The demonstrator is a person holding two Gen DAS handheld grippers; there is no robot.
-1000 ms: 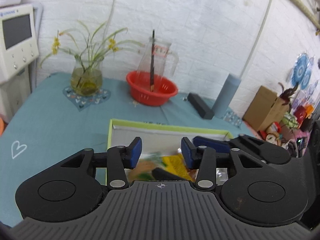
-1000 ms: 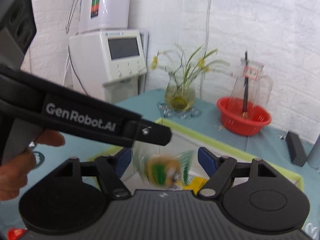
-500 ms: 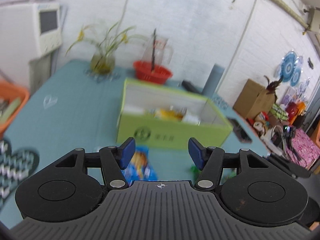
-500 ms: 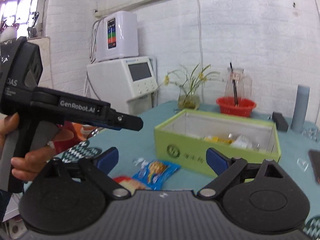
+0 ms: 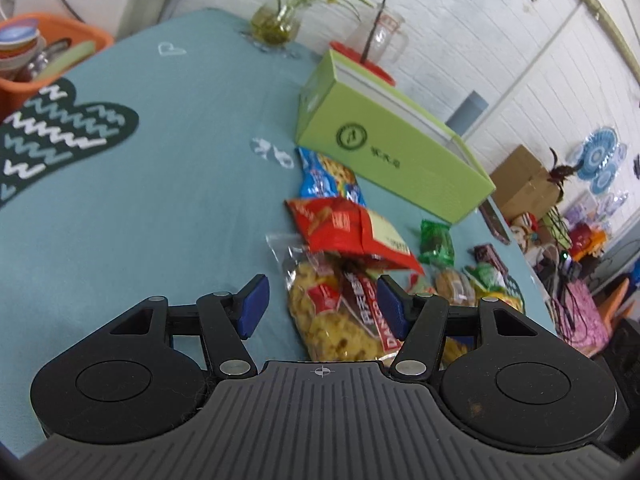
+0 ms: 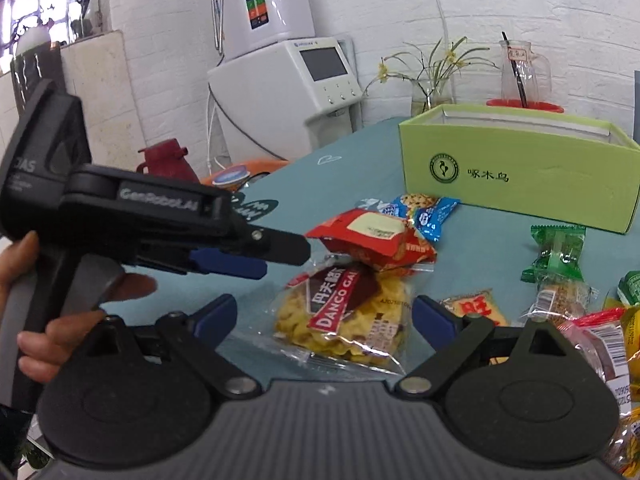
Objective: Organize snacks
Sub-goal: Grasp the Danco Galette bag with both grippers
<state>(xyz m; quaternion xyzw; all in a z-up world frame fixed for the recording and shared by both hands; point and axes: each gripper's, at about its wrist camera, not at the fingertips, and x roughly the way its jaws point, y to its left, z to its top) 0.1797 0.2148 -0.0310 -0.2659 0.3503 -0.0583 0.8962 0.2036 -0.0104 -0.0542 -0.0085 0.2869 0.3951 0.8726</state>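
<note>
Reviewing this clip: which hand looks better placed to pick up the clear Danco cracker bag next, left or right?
Probably right. The right gripper has open jaws bracketing the Danco bag, with clearance on both sides. The left gripper is also open, but the bag sits off-centre against one jaw, and the red packet overlaps its far end.

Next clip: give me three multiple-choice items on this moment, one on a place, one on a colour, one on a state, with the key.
1. Where does the red snack packet lie?
A. inside the box
B. partly on top of the clear Danco bag
C. in the orange basket

2. What colour is the open box?
A. lime green
B. white
C. brown

3. How do the right tongs stand?
A. shut on the blue packet
B. shut on the Danco bag
C. open, holding nothing

Key: 1 B, the red packet's edge overlaps the bag's top on the tablecloth. 2 A, its outer walls are lime green with a round logo. 3 C, both blue pads stand clear on either side of the bag.
</note>
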